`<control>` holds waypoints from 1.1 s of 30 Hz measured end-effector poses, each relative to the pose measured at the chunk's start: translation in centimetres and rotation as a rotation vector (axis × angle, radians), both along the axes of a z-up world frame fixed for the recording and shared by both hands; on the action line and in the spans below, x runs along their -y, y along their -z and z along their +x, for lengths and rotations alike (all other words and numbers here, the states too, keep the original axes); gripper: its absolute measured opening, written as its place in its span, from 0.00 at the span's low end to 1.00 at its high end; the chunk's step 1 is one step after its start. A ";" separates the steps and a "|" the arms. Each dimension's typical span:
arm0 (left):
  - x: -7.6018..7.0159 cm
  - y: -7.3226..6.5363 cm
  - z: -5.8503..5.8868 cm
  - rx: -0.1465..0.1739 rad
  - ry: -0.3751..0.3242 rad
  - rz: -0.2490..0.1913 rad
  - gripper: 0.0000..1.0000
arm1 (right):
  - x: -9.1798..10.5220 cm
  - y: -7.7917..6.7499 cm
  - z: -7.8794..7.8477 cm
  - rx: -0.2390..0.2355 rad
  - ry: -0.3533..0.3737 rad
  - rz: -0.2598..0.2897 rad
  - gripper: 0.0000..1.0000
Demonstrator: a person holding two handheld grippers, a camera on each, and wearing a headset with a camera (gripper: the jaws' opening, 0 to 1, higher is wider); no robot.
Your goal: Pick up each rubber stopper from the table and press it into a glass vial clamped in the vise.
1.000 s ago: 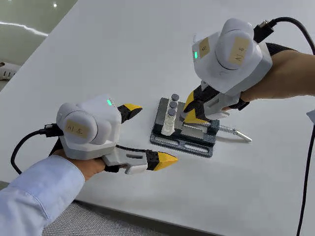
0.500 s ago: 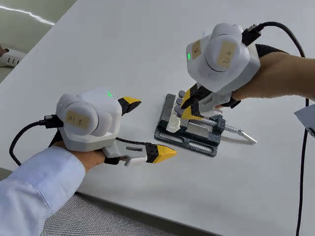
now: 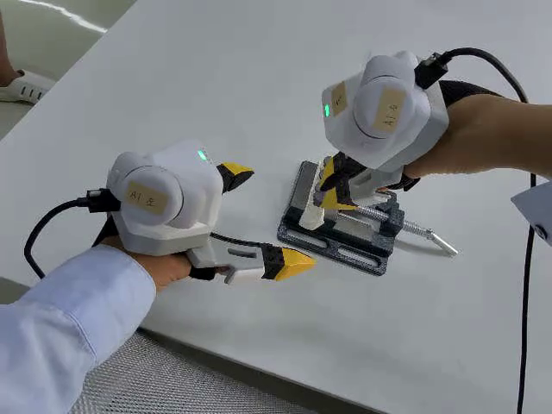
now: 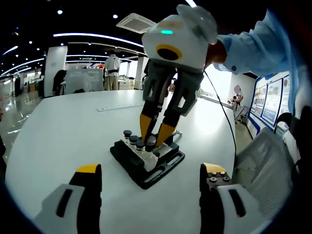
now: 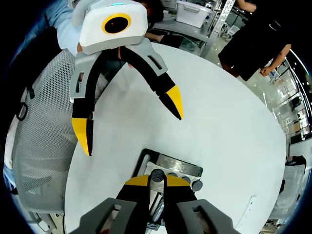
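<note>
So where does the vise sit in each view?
Head view: vise right of centre, under the right gripper.
Left gripper view: centre, just below the middle, beyond that view's own open jaws.
Right gripper view: bottom centre, just past the jaws.
Shared landmark: the right gripper's yellow tips closed around a stopper atop the vise.

Black metal vise (image 3: 345, 246) sits mid white table (image 3: 216, 86), glass vials (image 4: 134, 141) in it; right gripper (image 4: 155, 130) straddles one grey rubber stopper (image 5: 157, 176); left gripper (image 3: 267, 217) stands apart.
</note>
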State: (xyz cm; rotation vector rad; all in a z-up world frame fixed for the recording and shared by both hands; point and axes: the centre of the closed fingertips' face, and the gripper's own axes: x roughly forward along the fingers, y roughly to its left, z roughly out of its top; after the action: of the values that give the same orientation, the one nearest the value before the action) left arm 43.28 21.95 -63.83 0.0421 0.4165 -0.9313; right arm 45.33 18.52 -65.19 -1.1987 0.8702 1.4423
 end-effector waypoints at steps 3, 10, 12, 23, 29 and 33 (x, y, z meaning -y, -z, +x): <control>0.0 0.0 -0.1 0.001 0.003 0.001 0.80 | 0.0 0.2 -0.1 -0.002 -0.007 -0.008 0.06; 0.1 0.0 0.0 -0.002 0.001 -0.003 0.80 | 0.2 0.4 0.0 0.012 -0.030 -0.027 0.06; 0.1 0.0 -0.1 -0.003 0.002 -0.003 0.80 | 0.1 0.5 0.0 0.012 -0.034 -0.027 0.06; 0.1 0.3 0.0 -0.005 0.003 0.002 0.79 | 0.2 1.0 0.3 0.020 -0.056 -0.046 0.06; 0.2 0.3 -0.1 -0.009 0.006 0.000 0.79 | 0.2 1.0 0.3 0.032 -0.073 -0.056 0.06; 0.2 0.3 -0.1 -0.010 0.007 0.001 0.79 | 0.2 1.0 0.3 0.031 -0.075 -0.058 0.06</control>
State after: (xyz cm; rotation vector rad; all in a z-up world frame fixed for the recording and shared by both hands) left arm 43.17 21.76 -64.12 0.0402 0.4262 -0.9389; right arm 45.61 18.29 -66.23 -1.3060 0.8586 1.4637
